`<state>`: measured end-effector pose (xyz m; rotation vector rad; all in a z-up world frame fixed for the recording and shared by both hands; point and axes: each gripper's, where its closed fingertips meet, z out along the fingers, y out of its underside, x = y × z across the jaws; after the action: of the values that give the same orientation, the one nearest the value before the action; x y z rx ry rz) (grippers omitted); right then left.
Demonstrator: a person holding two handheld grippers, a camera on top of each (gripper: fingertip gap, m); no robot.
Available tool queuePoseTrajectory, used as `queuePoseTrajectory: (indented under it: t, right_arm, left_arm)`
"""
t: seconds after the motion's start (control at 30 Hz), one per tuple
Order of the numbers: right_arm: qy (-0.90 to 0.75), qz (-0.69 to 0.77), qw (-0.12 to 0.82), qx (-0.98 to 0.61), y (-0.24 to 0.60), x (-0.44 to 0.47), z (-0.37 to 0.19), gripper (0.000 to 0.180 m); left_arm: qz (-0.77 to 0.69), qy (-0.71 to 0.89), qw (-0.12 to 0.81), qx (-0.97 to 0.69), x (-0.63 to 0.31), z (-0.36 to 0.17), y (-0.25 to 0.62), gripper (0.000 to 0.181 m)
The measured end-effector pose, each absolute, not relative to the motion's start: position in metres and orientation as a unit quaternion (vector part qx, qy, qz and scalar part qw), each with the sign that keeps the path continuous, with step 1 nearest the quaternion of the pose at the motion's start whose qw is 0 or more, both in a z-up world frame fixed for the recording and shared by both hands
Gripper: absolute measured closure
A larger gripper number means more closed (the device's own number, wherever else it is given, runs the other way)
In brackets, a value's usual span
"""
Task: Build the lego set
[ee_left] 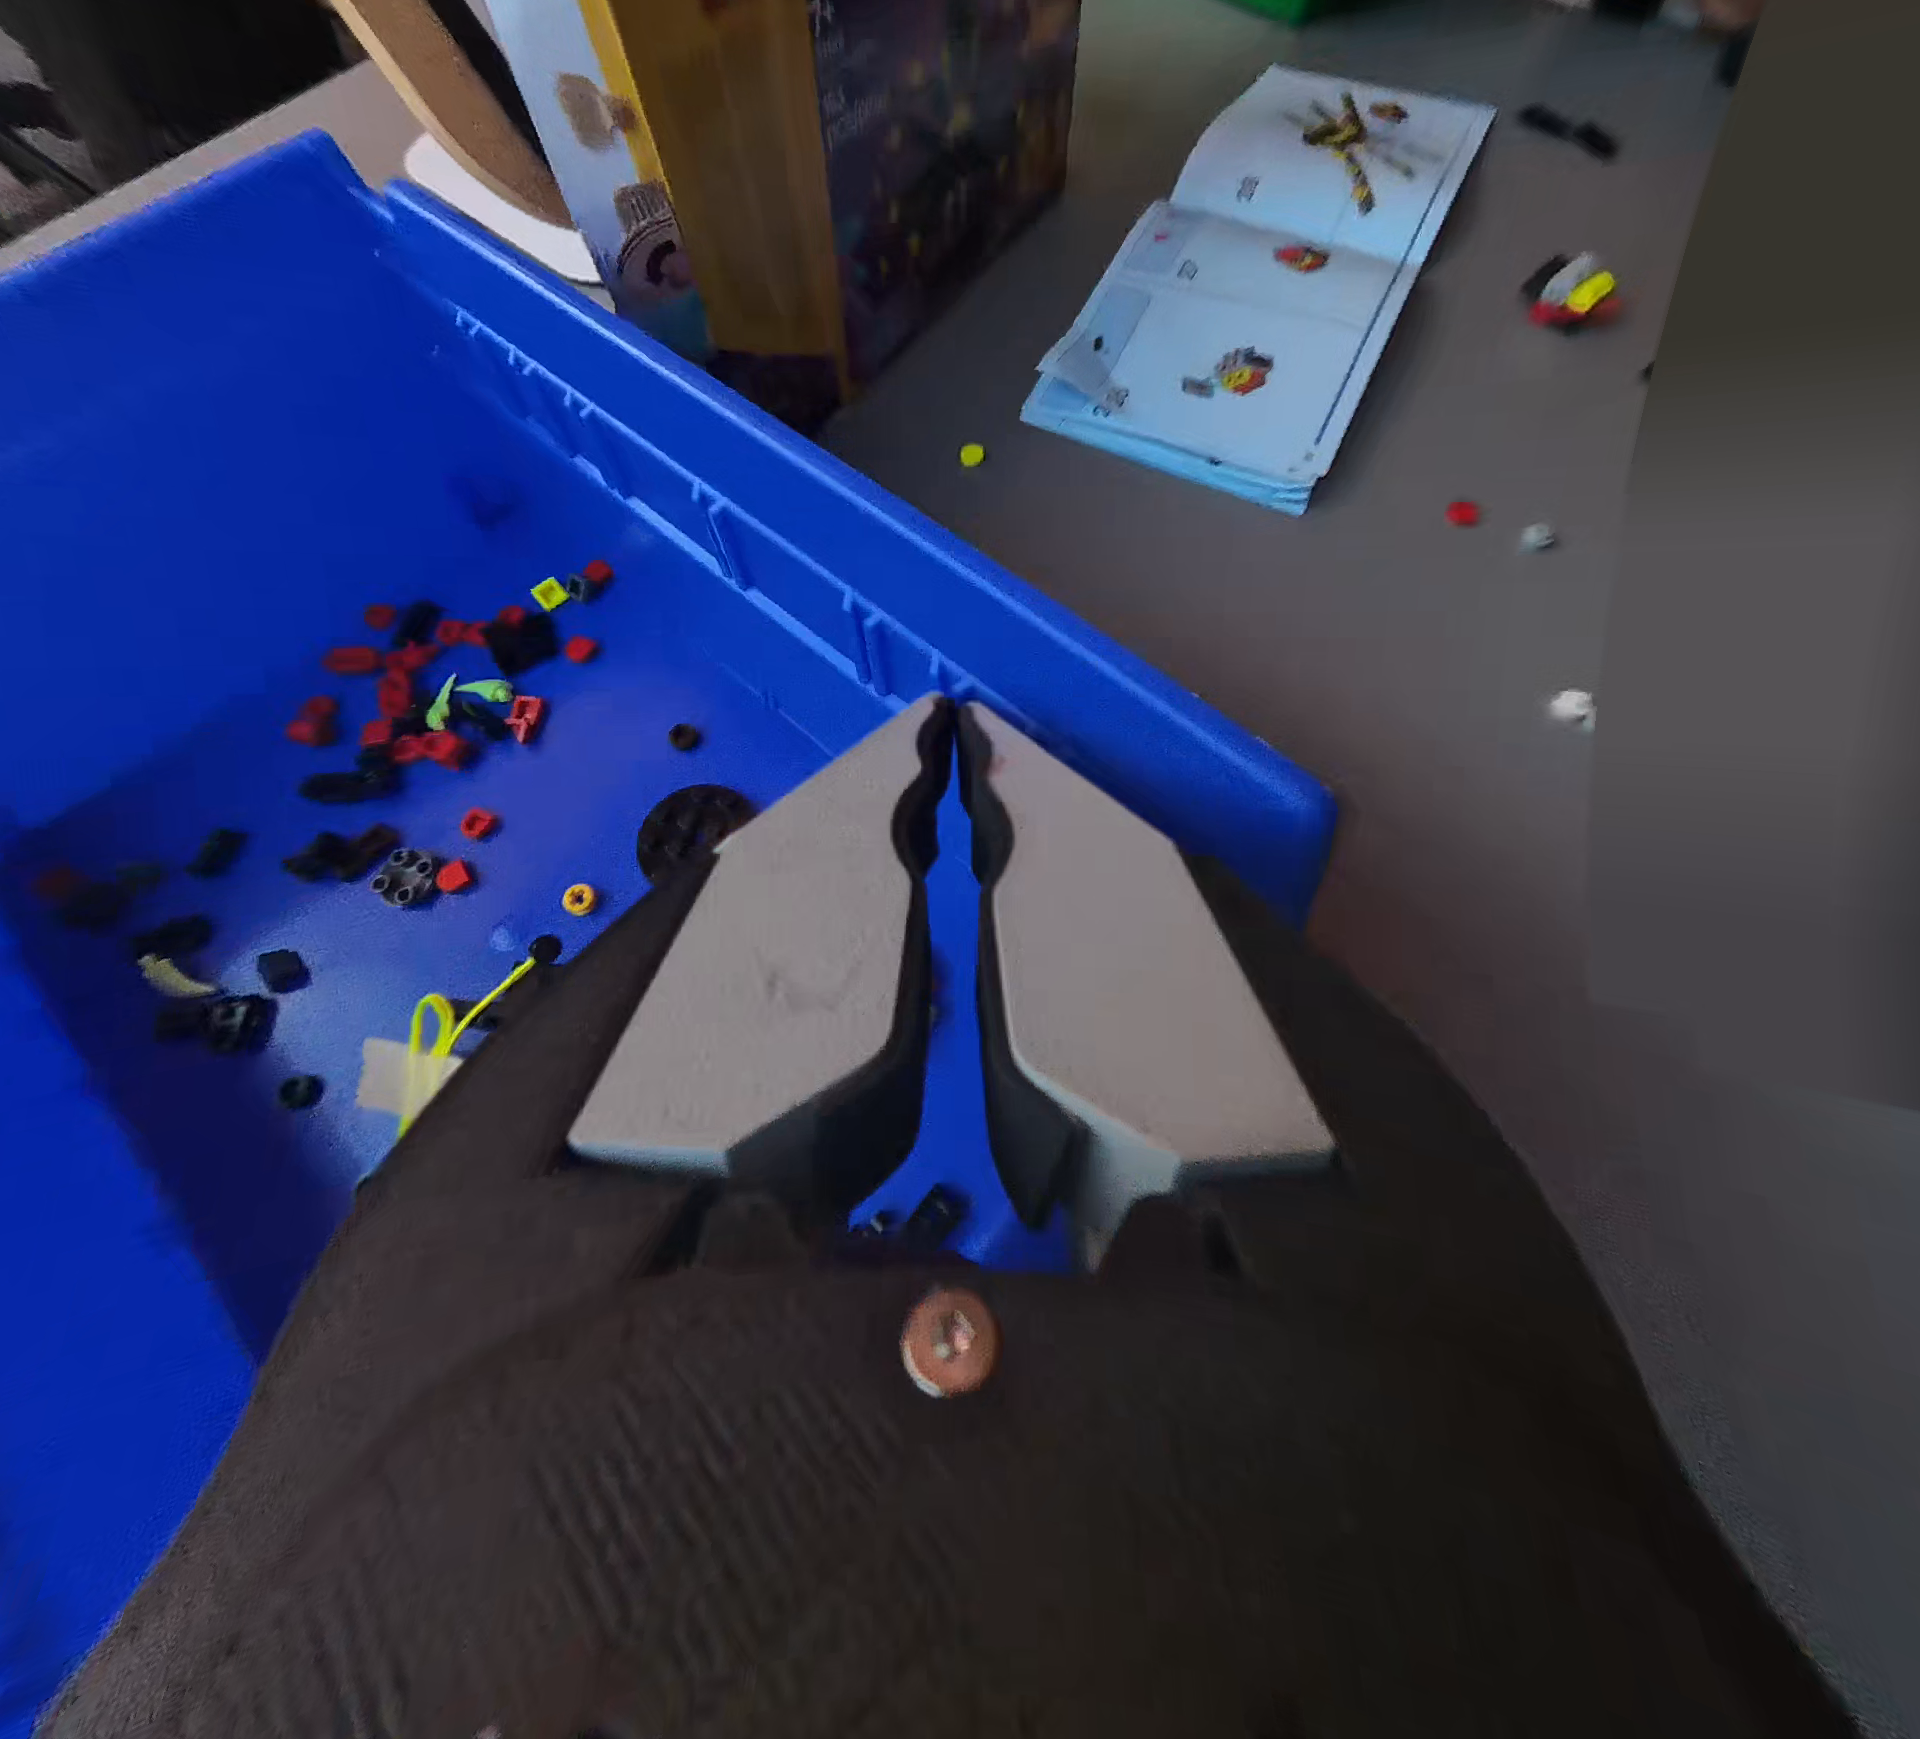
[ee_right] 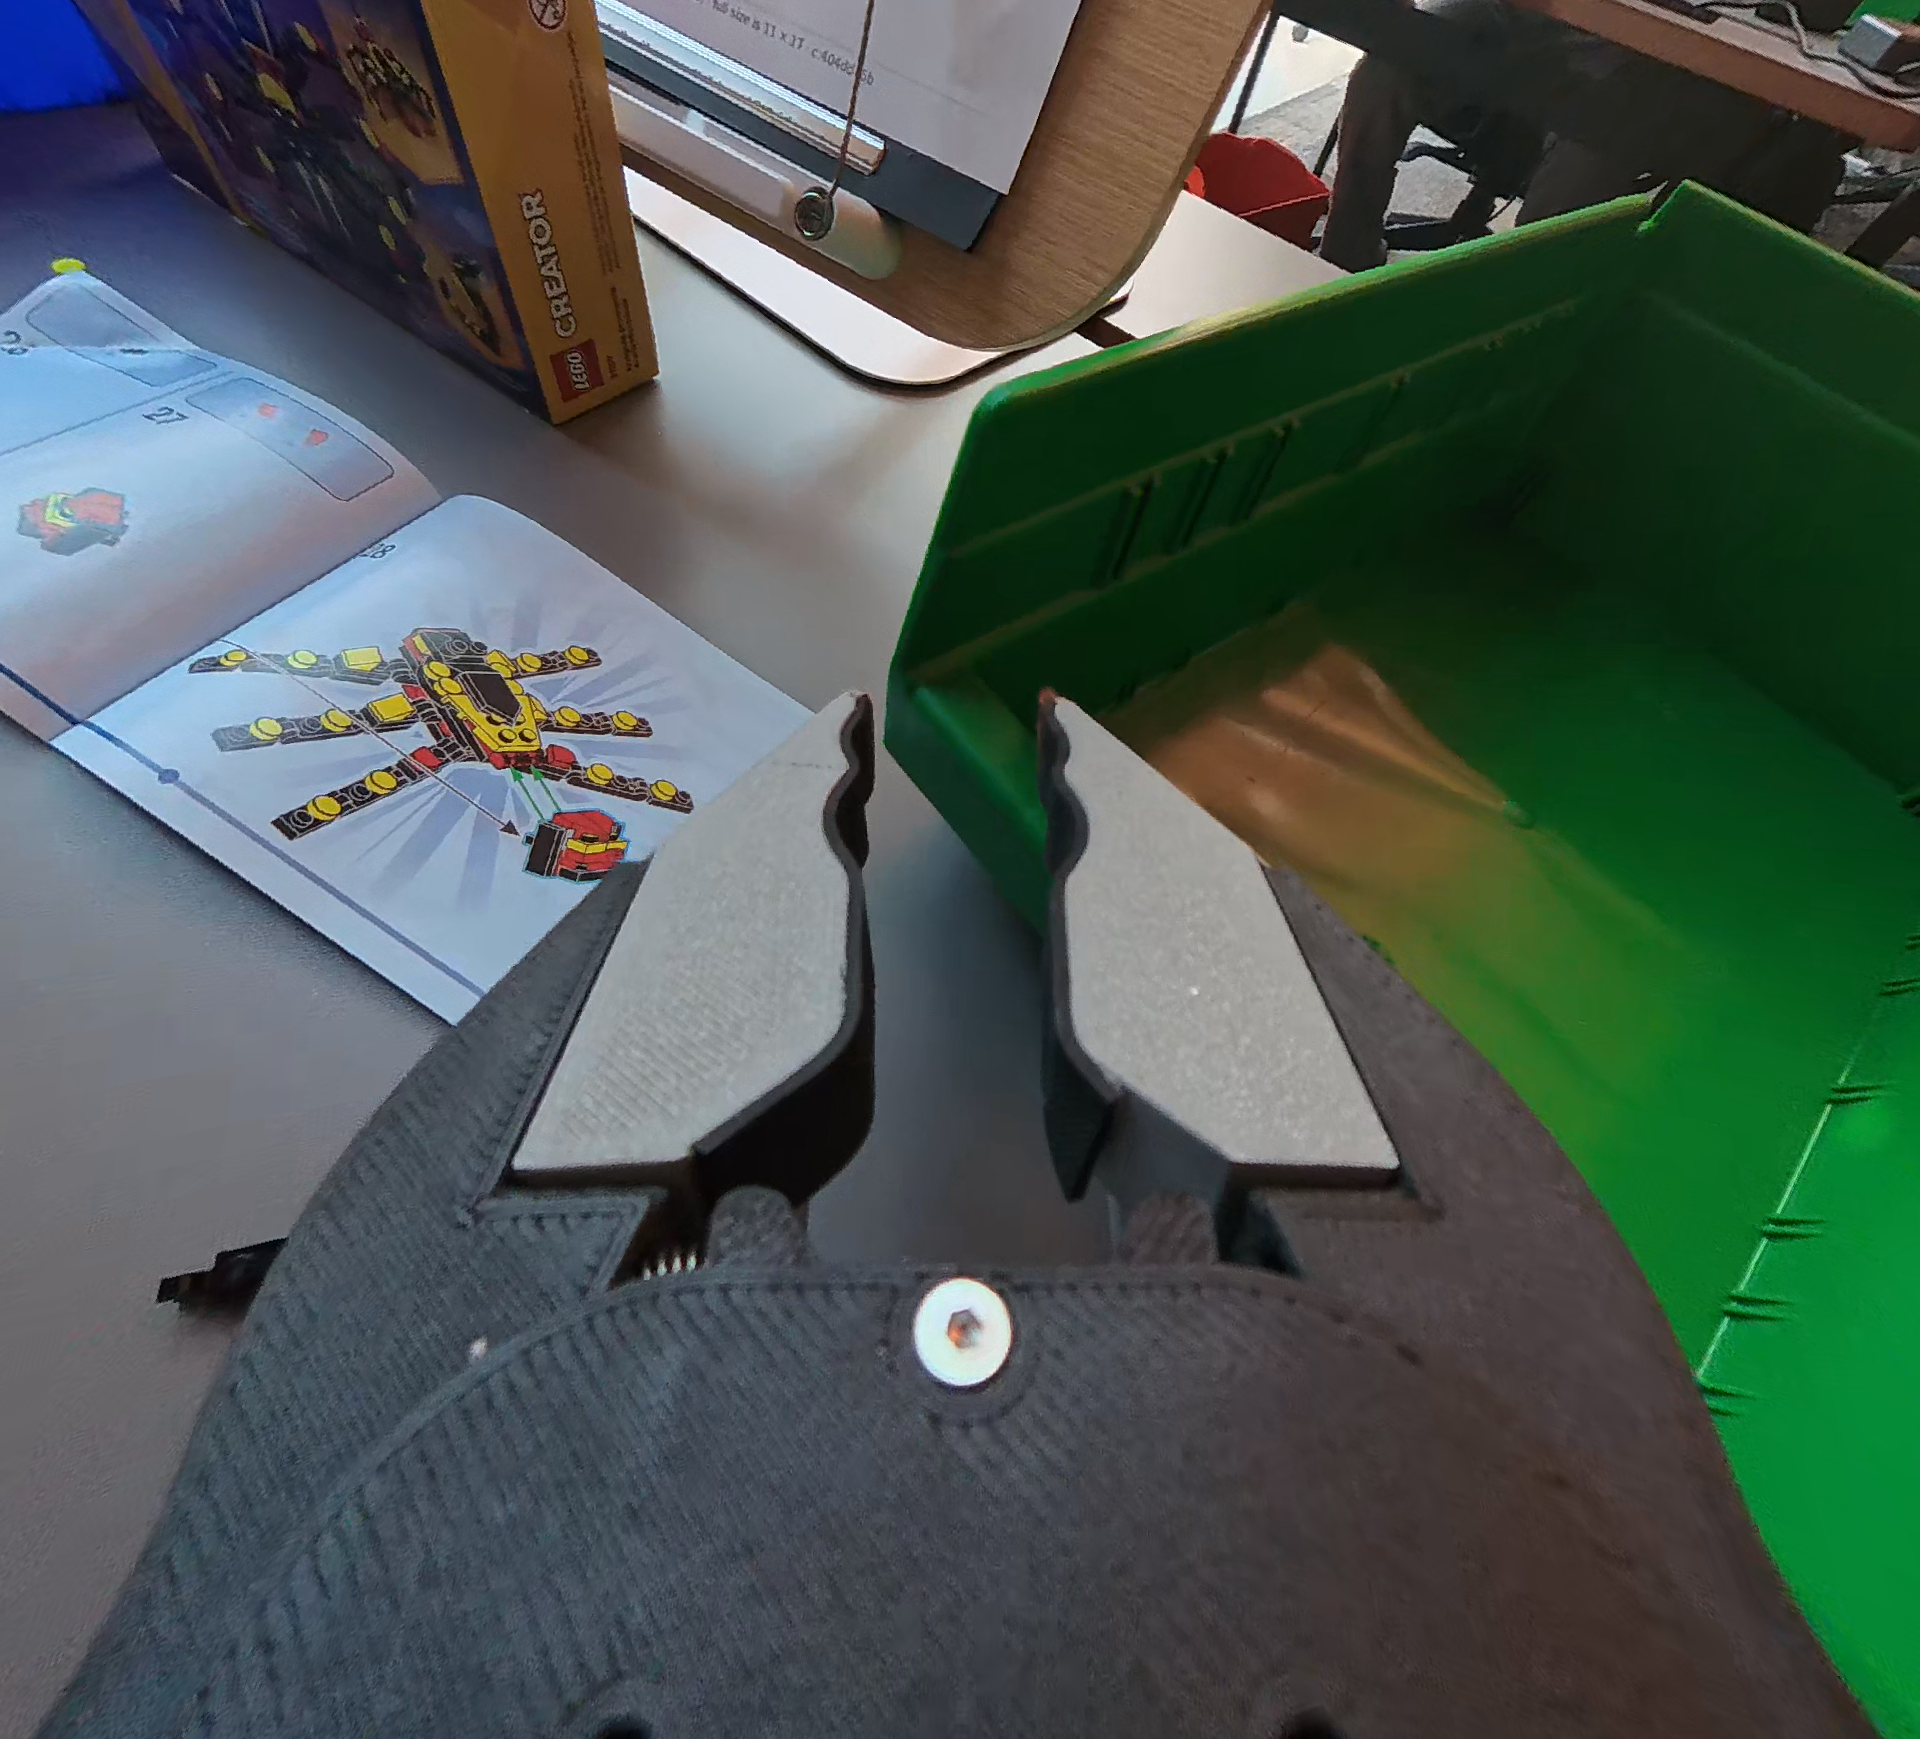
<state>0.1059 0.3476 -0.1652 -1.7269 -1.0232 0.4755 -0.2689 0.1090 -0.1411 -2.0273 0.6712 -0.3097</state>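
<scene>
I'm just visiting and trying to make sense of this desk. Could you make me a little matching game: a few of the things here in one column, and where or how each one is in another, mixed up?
Things:
1. blue bin
2. green bin
3. instruction booklet
4. left gripper

States:
A. lying open on the table
B. fingertips closed, nothing seen between them
C. holds loose small bricks
D. interior in view has no bricks

Pairs: 1-C, 2-D, 3-A, 4-B
</scene>
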Motion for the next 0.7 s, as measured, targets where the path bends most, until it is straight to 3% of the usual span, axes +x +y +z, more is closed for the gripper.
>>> queuePoseTrajectory:
  t: [0.1, 0.23, 0.33, 0.5, 0.7]
  right_arm:
    - [-0.429, 0.186, 0.514, -0.720, 0.348, 0.106, -0.167, 0.152]
    - [-0.432, 0.176, 0.513, -0.721, 0.349, 0.105, -0.169, 0.152]
    - [-0.431, 0.176, 0.514, -0.721, 0.349, 0.105, -0.168, 0.152]
    - [-0.430, 0.178, 0.515, -0.720, 0.349, 0.105, -0.168, 0.152]
    - [-0.430, 0.182, 0.514, -0.720, 0.349, 0.105, -0.168, 0.152]
  left_arm:
    - [-0.074, 0.290, 0.475, -0.827, -0.266, -0.146, 0.111, 0.181]
    - [-0.196, 0.277, 0.470, -0.815, -0.246, -0.134, 0.098, 0.181]
    - [-0.278, 0.258, 0.499, -0.779, -0.240, -0.107, 0.091, 0.155]
    - [-0.117, 0.104, 0.597, -0.787, -0.329, -0.084, 0.123, 0.147]
    - [-0.052, -0.015, 0.700, -0.712, -0.390, -0.038, 0.117, 0.150]
